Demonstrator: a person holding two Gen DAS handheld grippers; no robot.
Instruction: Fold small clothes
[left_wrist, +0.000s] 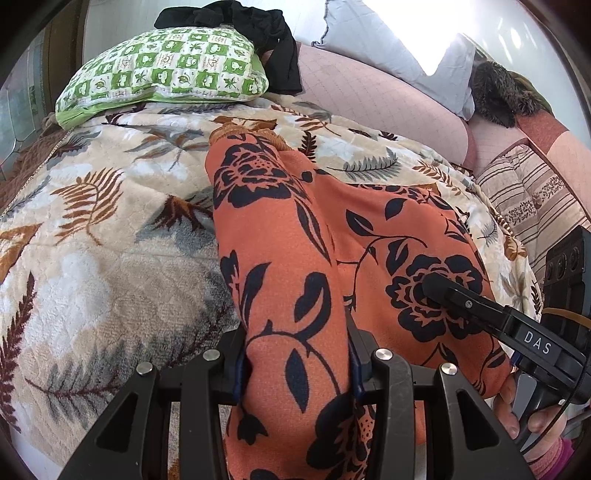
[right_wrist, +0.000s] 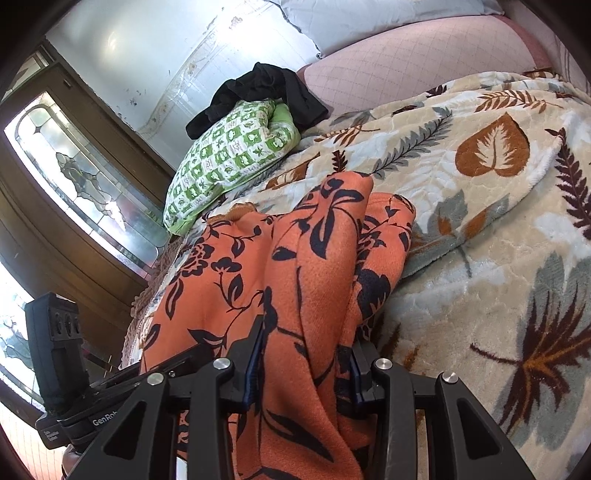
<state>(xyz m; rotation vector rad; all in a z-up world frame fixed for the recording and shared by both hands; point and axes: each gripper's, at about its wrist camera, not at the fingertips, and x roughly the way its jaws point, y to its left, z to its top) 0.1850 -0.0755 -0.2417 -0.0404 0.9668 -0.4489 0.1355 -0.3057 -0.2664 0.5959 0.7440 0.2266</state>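
An orange garment with a black flower print (left_wrist: 295, 258) lies bunched lengthwise on a leaf-patterned blanket (left_wrist: 92, 221). My left gripper (left_wrist: 295, 373) is shut on a thick fold of it at the near end. In the left wrist view, one finger of my right gripper (left_wrist: 461, 301) rests on the cloth to the right, with a person's hand (left_wrist: 524, 413) below it. In the right wrist view the same garment (right_wrist: 303, 266) runs away from me, and my right gripper (right_wrist: 303, 373) is shut on its gathered near edge. The left gripper's body (right_wrist: 55, 332) shows at the left.
A green checked pillow (left_wrist: 162, 70) with a black garment (left_wrist: 258, 33) on it lies at the bed's far end. Pink quilted bedding (left_wrist: 369, 88), a grey pillow (left_wrist: 388, 44) and a striped cushion (left_wrist: 528, 195) lie to the right. A wooden door with patterned glass (right_wrist: 74, 184) stands beside the bed.
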